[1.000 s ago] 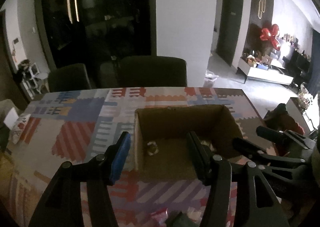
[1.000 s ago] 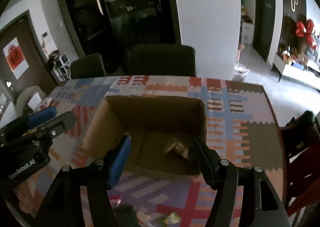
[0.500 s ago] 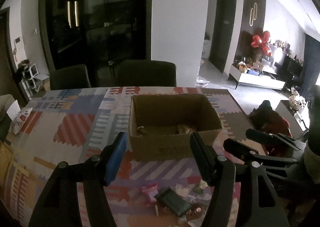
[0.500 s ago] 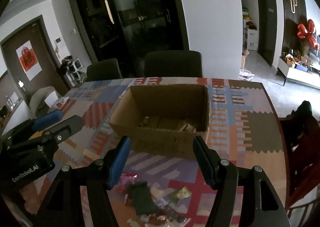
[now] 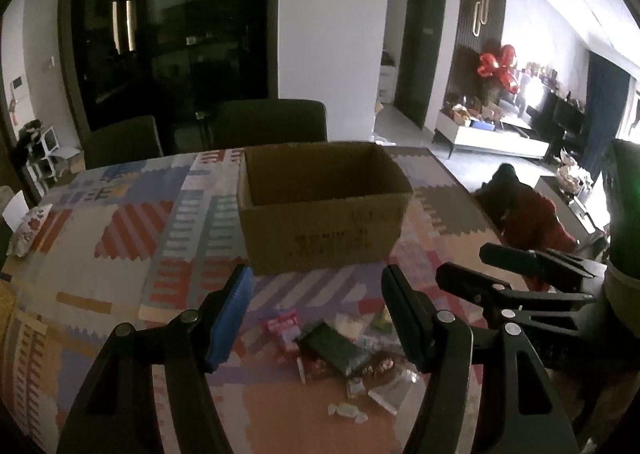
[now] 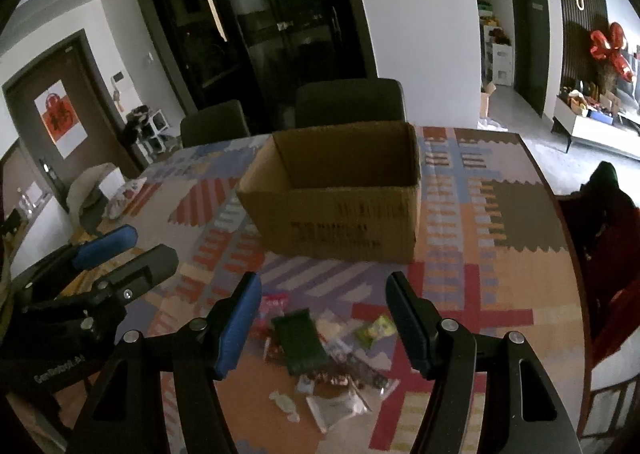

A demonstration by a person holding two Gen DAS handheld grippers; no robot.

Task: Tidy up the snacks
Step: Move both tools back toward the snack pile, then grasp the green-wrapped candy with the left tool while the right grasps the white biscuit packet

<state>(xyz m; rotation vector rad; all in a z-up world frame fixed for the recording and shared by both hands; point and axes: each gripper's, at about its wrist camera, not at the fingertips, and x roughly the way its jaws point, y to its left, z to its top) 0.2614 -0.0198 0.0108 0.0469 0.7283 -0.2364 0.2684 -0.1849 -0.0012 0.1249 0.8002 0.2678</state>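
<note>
An open cardboard box (image 5: 324, 209) (image 6: 340, 201) stands on the patterned table. A loose pile of snacks lies in front of it: a dark green packet (image 5: 334, 348) (image 6: 302, 338), a pink packet (image 5: 284, 328) (image 6: 272, 304), a light green packet (image 6: 376, 330), wrapped candies (image 5: 348, 410) (image 6: 284, 406). My left gripper (image 5: 316, 314) is open and empty, above the pile. My right gripper (image 6: 324, 318) is open and empty, also above the pile. Each gripper shows in the other's view: the right (image 5: 520, 266), the left (image 6: 120, 254).
The table wears a colourful patchwork cloth (image 5: 132, 221) (image 6: 500, 238). Two dark chairs (image 5: 268, 121) (image 6: 348, 99) stand at the far side. A red-draped chair (image 6: 612, 238) is at the right edge. A small pouch (image 5: 30, 223) lies at the left edge.
Both grippers have pulled back from over the box toward the near edge, so the box now looks smaller and farther and the snack pile has come into view. Both stay open.
</note>
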